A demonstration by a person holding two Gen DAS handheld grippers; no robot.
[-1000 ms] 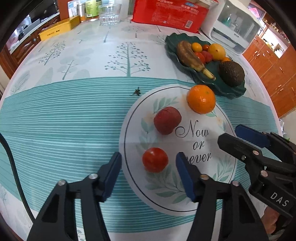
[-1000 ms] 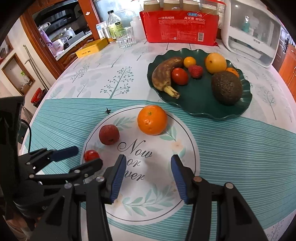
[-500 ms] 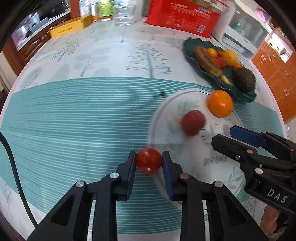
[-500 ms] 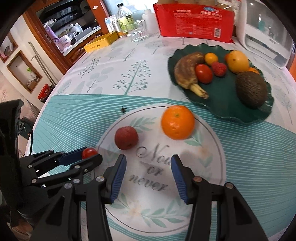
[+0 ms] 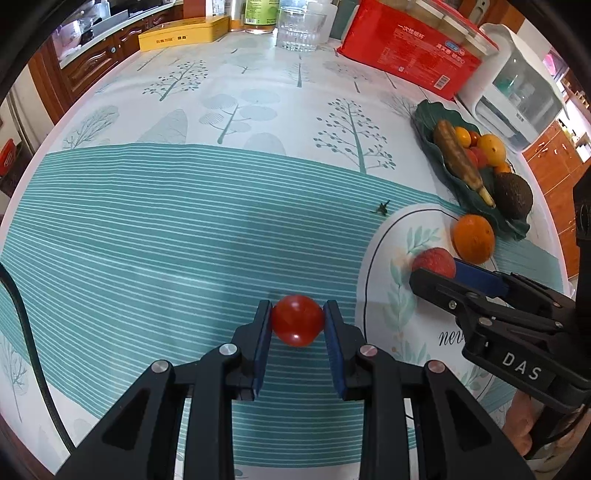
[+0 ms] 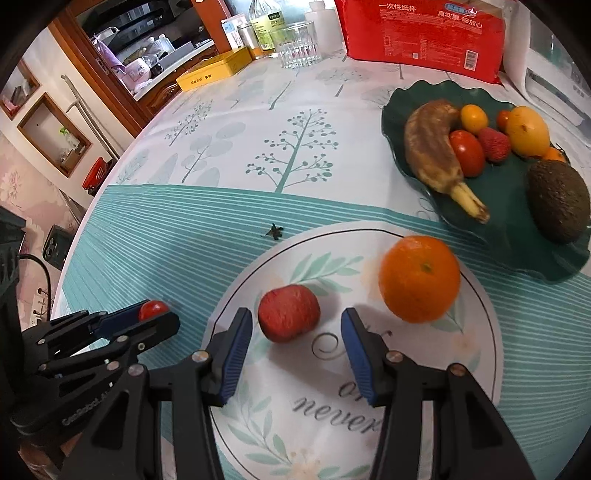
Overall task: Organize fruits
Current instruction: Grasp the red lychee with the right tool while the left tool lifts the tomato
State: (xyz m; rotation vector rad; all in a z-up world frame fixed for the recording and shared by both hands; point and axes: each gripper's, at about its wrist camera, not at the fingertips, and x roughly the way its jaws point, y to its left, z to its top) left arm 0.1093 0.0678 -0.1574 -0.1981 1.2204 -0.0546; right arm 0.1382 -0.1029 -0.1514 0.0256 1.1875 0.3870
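Note:
My left gripper is shut on a small red tomato and holds it over the striped tablecloth, left of the white printed circle. It also shows in the right wrist view. My right gripper is open, its fingers on either side of a red lychee that lies on the circle. An orange lies just right of it. The dark green leaf plate at the back right holds a banana, an avocado and several small fruits.
A red paper-cup pack, a glass, bottles and a yellow box stand along the far edge. A white appliance stands behind the plate. A small dark stem lies on the cloth.
My left gripper shut on the tomato and carried it left, off the white circle. My right gripper moved forward until its fingers came to either side of the lychee.

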